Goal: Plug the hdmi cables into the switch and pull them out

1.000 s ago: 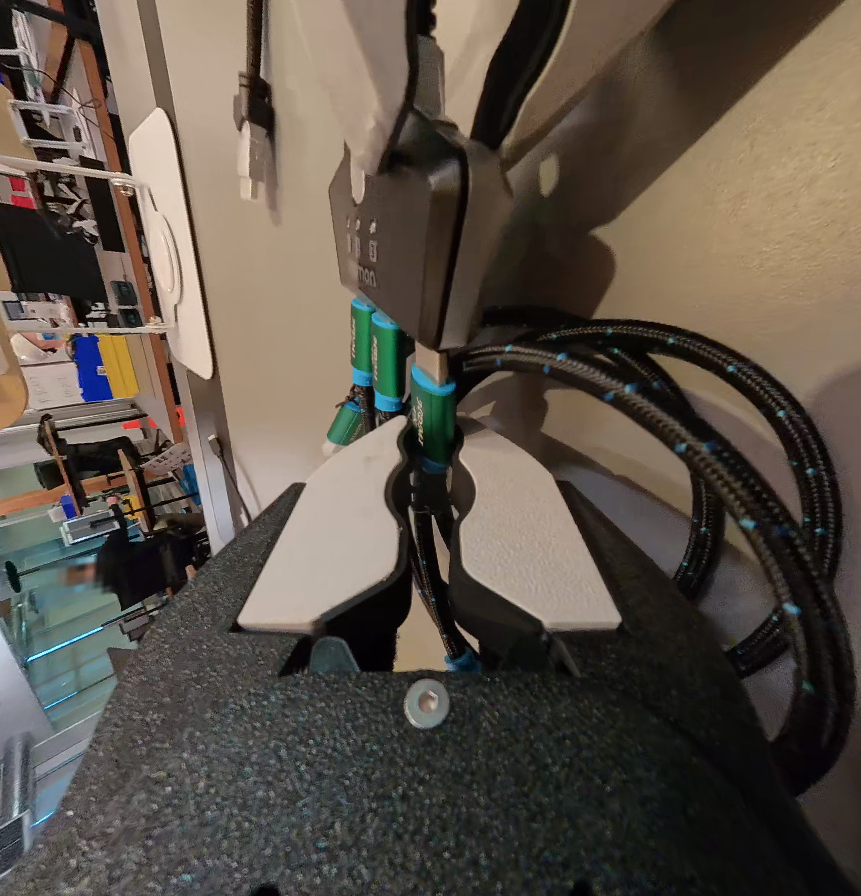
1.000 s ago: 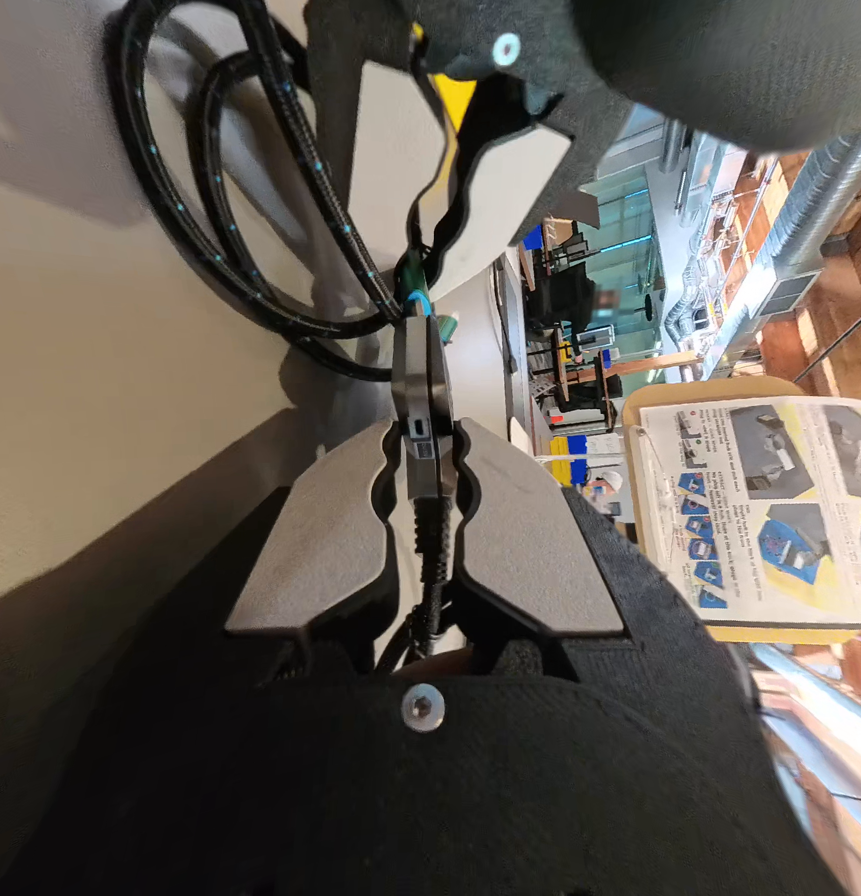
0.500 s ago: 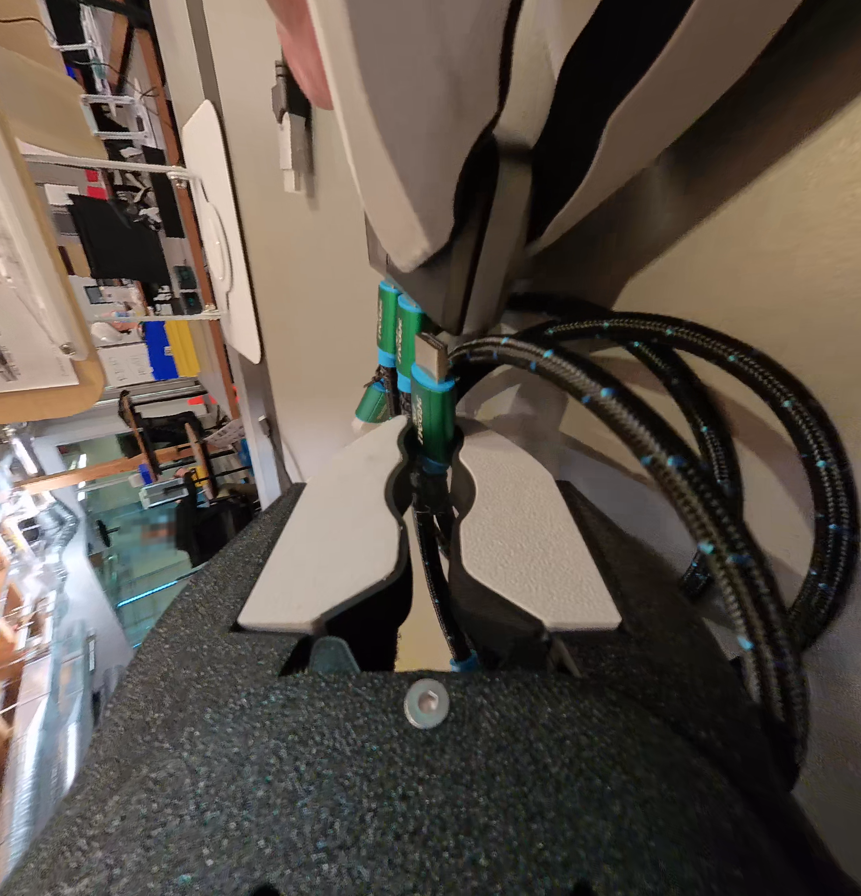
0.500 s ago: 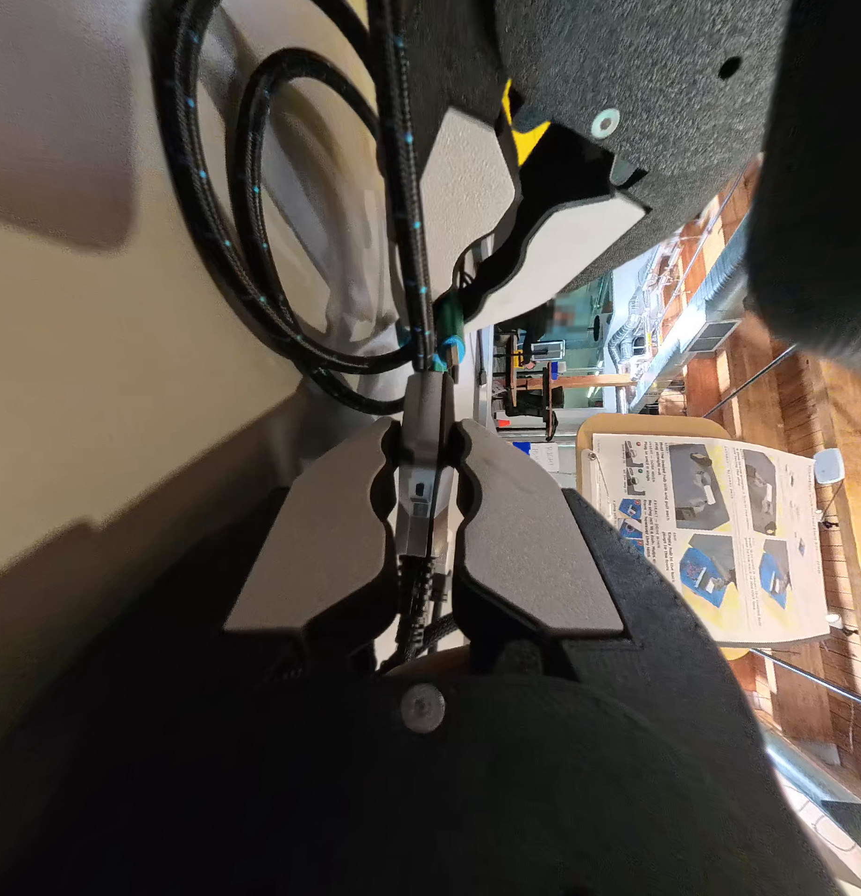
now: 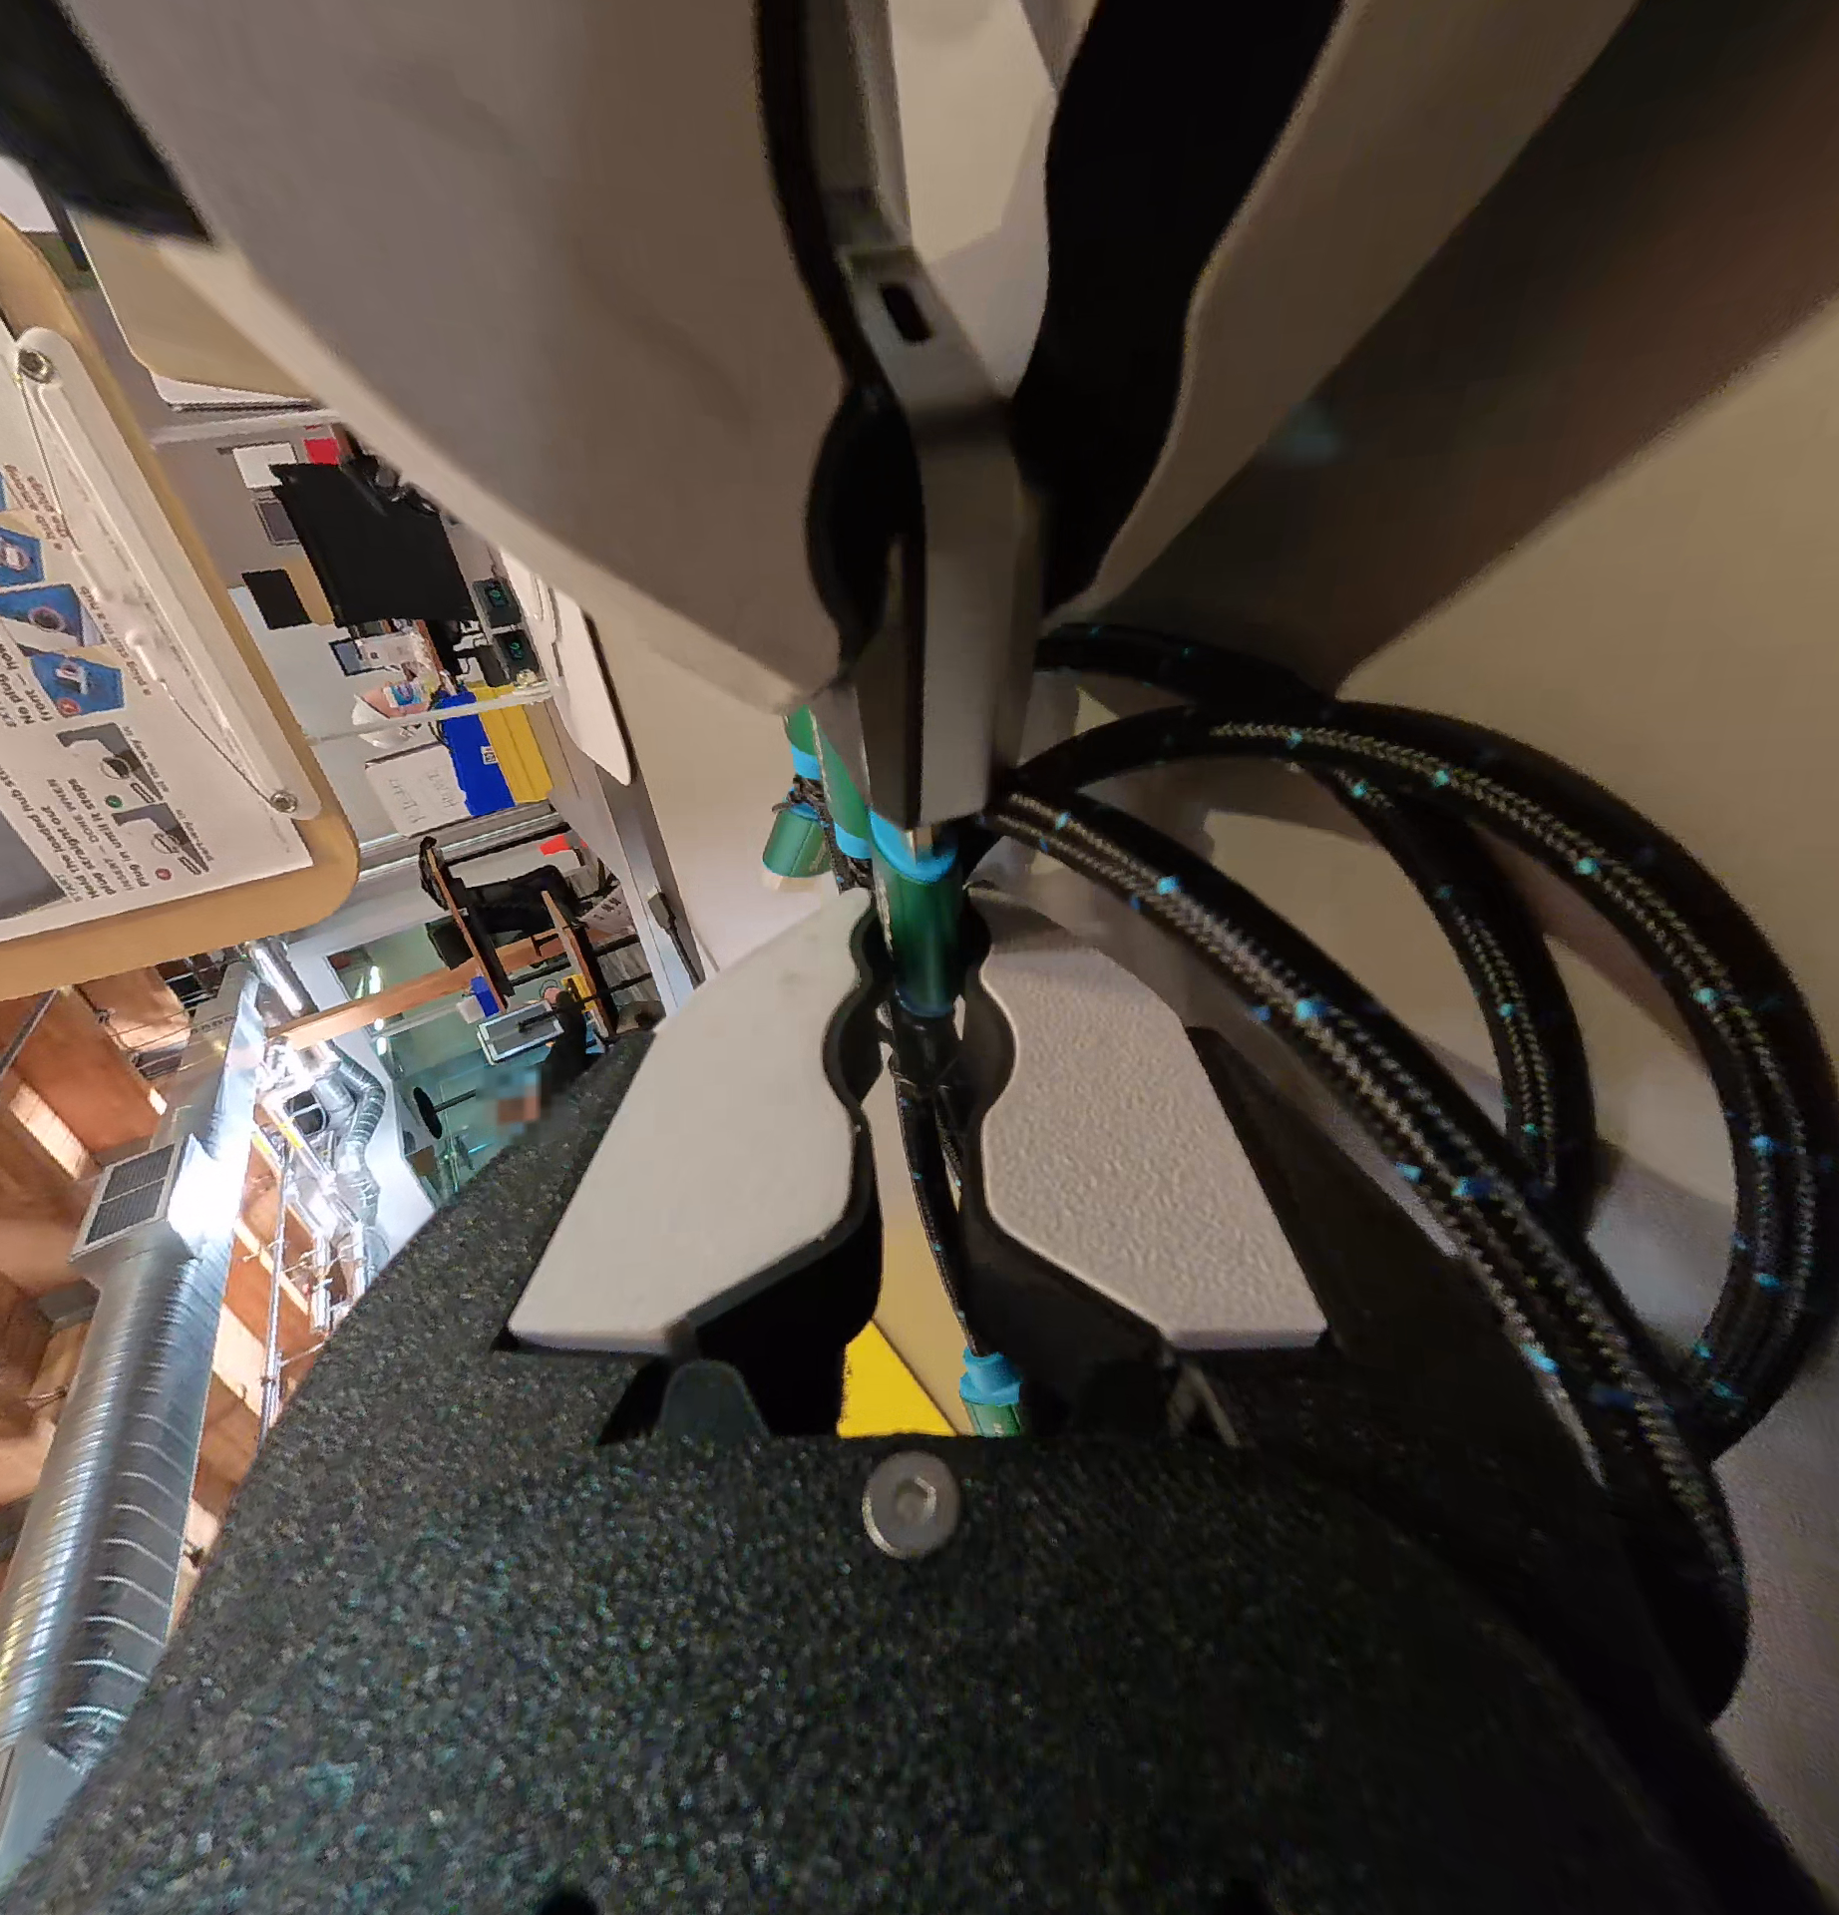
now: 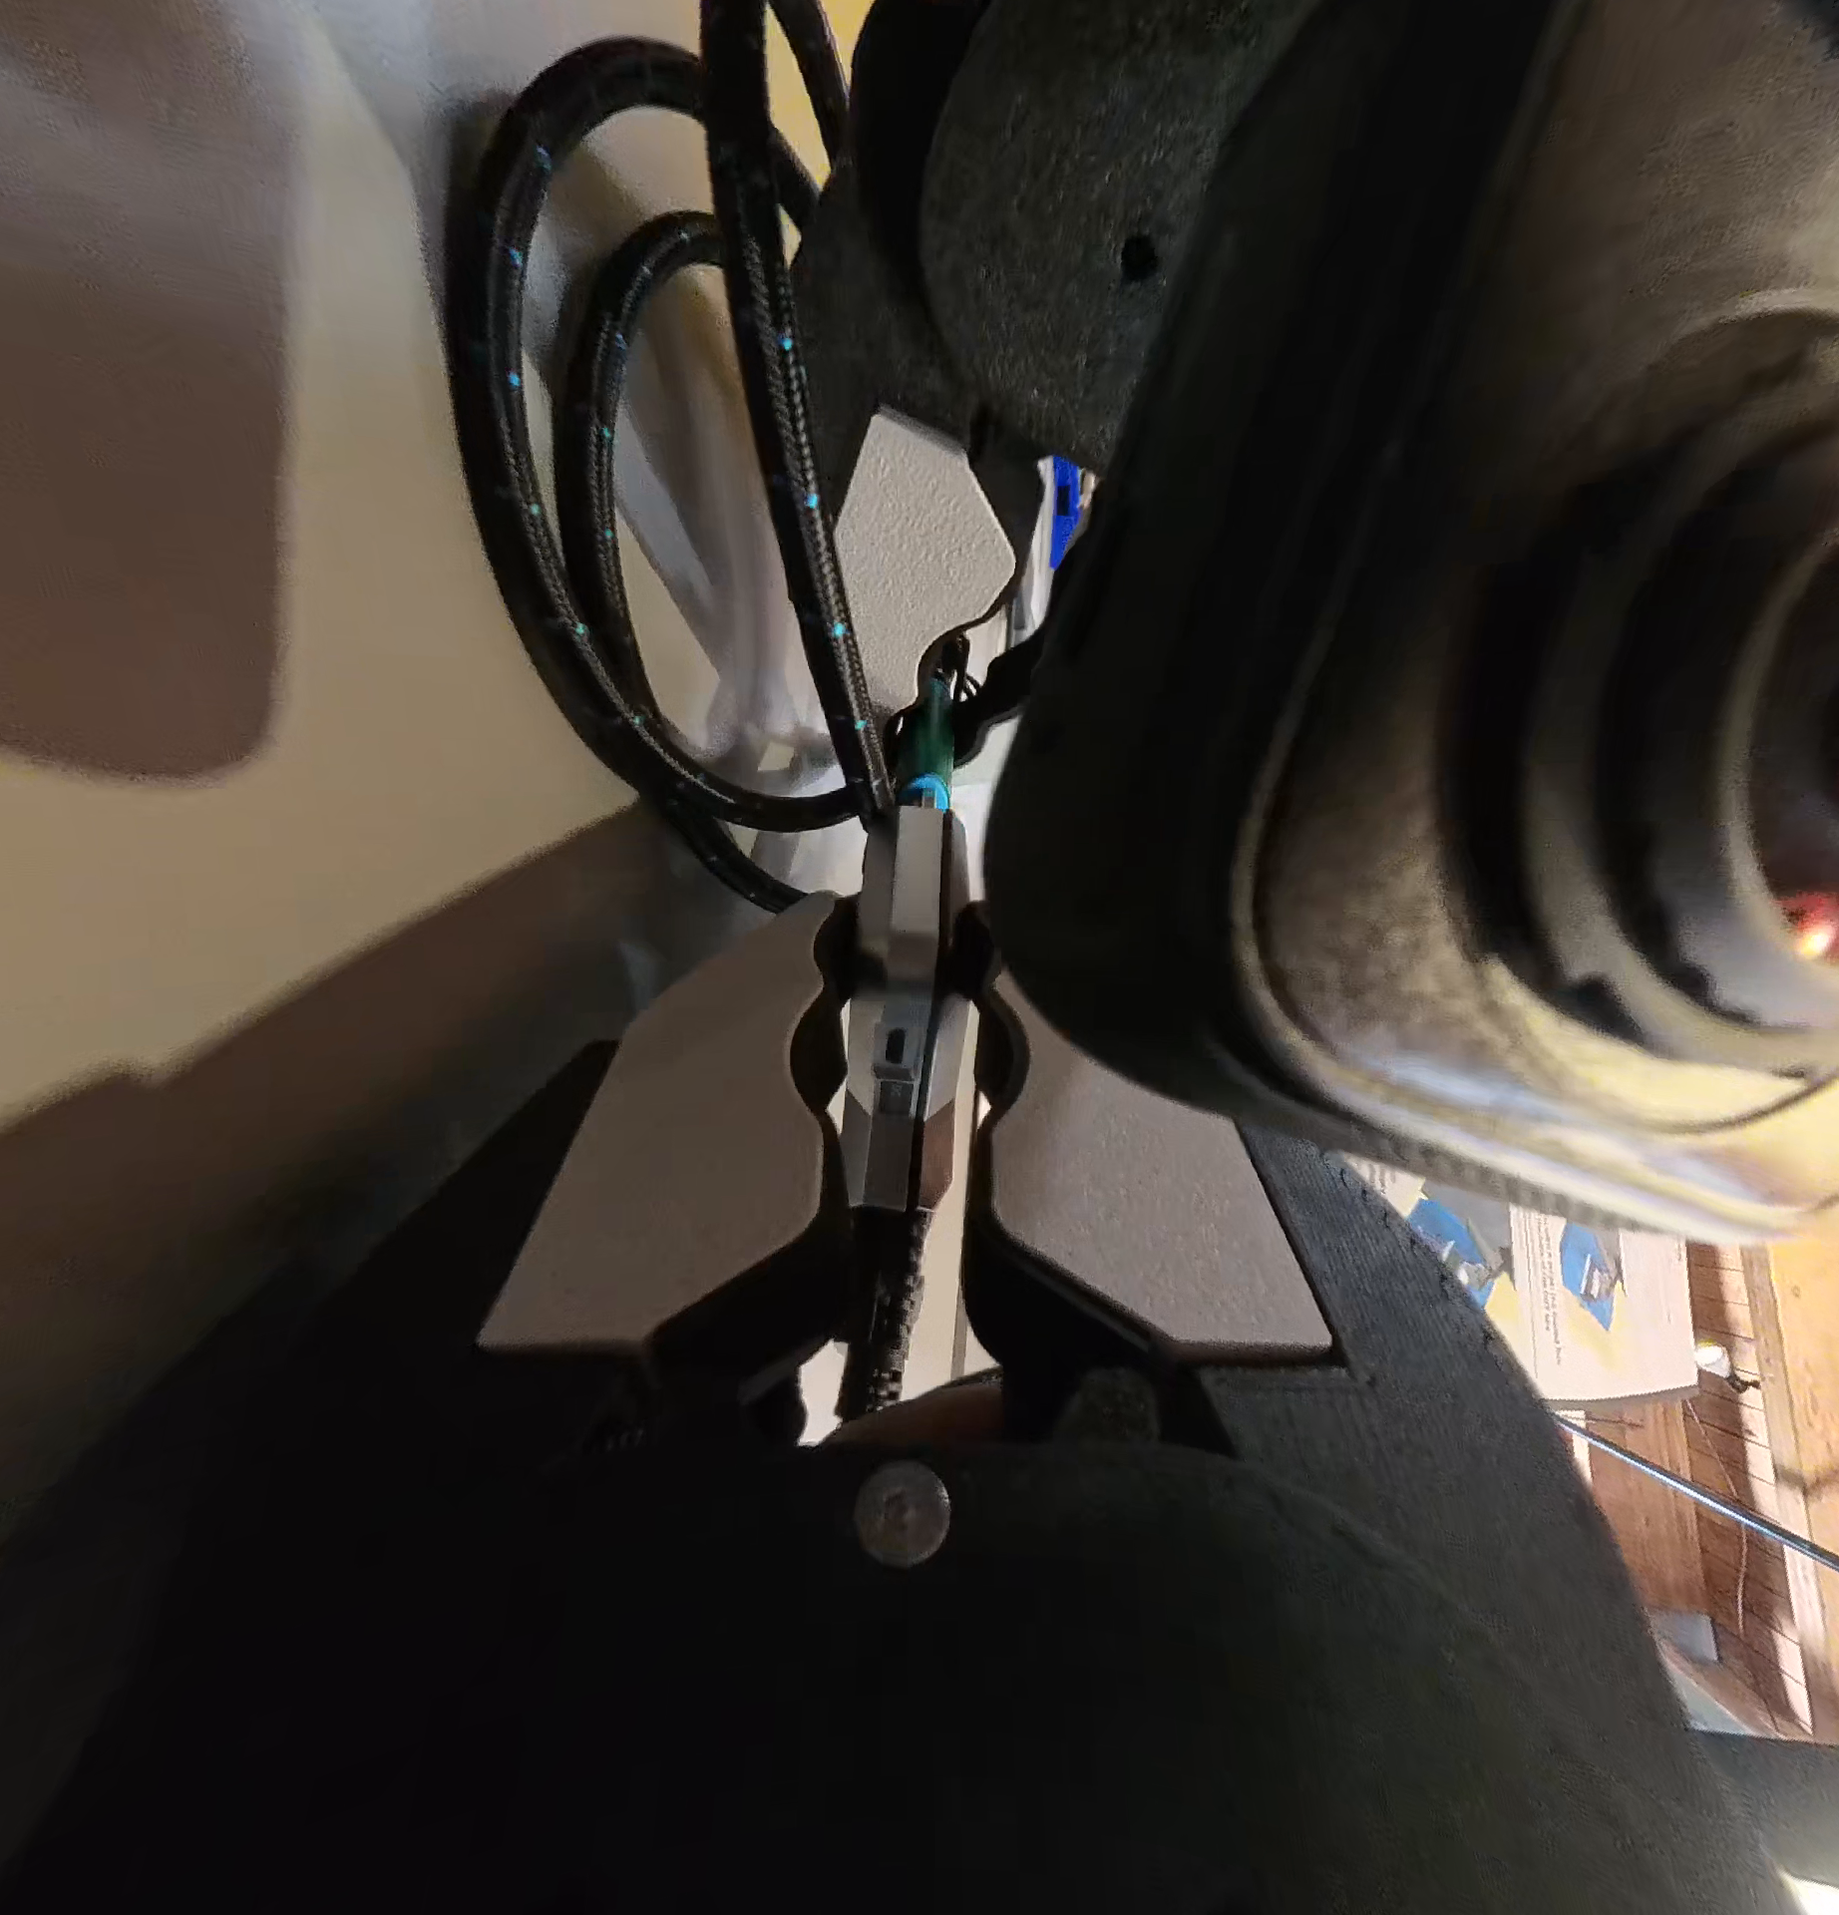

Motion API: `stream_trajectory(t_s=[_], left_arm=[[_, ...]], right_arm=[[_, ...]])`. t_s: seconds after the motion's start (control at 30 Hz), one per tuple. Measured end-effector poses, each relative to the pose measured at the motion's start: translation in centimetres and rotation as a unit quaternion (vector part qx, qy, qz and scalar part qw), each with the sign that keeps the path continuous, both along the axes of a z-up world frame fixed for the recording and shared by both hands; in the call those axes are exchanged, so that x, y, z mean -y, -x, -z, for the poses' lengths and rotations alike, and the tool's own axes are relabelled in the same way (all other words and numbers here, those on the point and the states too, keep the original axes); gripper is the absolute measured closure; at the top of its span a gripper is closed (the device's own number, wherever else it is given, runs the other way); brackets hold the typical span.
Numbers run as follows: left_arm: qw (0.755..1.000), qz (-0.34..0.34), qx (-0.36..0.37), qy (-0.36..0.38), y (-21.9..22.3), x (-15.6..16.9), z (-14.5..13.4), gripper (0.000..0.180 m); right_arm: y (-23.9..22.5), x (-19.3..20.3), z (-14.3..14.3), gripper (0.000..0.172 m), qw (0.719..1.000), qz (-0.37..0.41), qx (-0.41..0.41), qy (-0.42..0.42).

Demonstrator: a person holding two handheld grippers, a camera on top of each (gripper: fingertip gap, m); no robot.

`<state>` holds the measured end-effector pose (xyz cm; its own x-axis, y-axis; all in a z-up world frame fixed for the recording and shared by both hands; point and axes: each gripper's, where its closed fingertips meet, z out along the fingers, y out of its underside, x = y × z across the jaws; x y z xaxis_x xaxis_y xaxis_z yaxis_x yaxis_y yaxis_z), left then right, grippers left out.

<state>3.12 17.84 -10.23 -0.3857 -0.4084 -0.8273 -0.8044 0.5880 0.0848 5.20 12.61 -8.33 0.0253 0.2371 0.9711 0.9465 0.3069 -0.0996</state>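
My left gripper (image 5: pixel 921 959) is shut on a green cable plug (image 5: pixel 924 933) with a blue collar, whose metal tip sits in the end of a dark grey hub (image 5: pixel 941 642). My right gripper (image 6: pixel 905 974) is shut on that grey hub (image 6: pixel 900 1016), which stands edge-on between its pads. The same green plug (image 6: pixel 931 741) shows in the right wrist view at the hub's far end, held by the left gripper's pale fingers (image 6: pixel 921 539). Two more green plugs (image 5: pixel 807 819) sit beside it at the hub. Black braided cables with blue flecks (image 5: pixel 1516 984) loop to the right.
A beige table surface (image 5: pixel 1672 570) lies behind the cables. A board with a printed instruction sheet (image 5: pixel 86 642) stands at the left. Shelves, a metal duct (image 5: pixel 97 1399) and workshop clutter fill the background. The left gripper's black body (image 6: pixel 1361 518) crowds the right wrist view.
The two grippers have closed in on each other; the hub now fills the top of the left wrist view. Both grasps have held. The plug's metal tip shows less.
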Motion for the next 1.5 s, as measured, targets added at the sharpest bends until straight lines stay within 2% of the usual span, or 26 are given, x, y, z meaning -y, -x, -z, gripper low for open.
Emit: stream_trajectory(t_s=[0.83,0.93,1.1,1.23,1.33,1.5], left_arm=[[0.999,-0.019,0.027,-0.024,-0.5,0.3,0.2,0.166],[0.999,-0.016,0.048,0.003,-0.6,0.5,0.3,0.165],[0.992,-0.007,0.087,0.090,-0.8,1.0,0.4,0.163],[0.986,0.023,0.098,0.131,-0.9,1.0,0.3,0.155],[0.983,0.075,0.096,0.139,-1.2,2.0,-0.1,0.149],[0.981,0.132,0.086,0.111,-1.2,2.5,-0.4,0.150]], right_arm=[[0.8,0.2,0.4,0.151,1.000,0.012,0.028,0.004],[0.6,0.3,0.3,0.151,1.000,0.014,0.021,0.007],[0.2,0.2,0.3,0.152,1.000,0.020,0.006,0.013],[0.0,0.2,0.2,0.151,1.000,0.021,-0.001,0.014],[0.0,0.2,0.2,0.151,1.000,0.021,-0.003,0.015],[-0.1,0.3,0.1,0.151,1.000,0.019,-0.006,0.015]])
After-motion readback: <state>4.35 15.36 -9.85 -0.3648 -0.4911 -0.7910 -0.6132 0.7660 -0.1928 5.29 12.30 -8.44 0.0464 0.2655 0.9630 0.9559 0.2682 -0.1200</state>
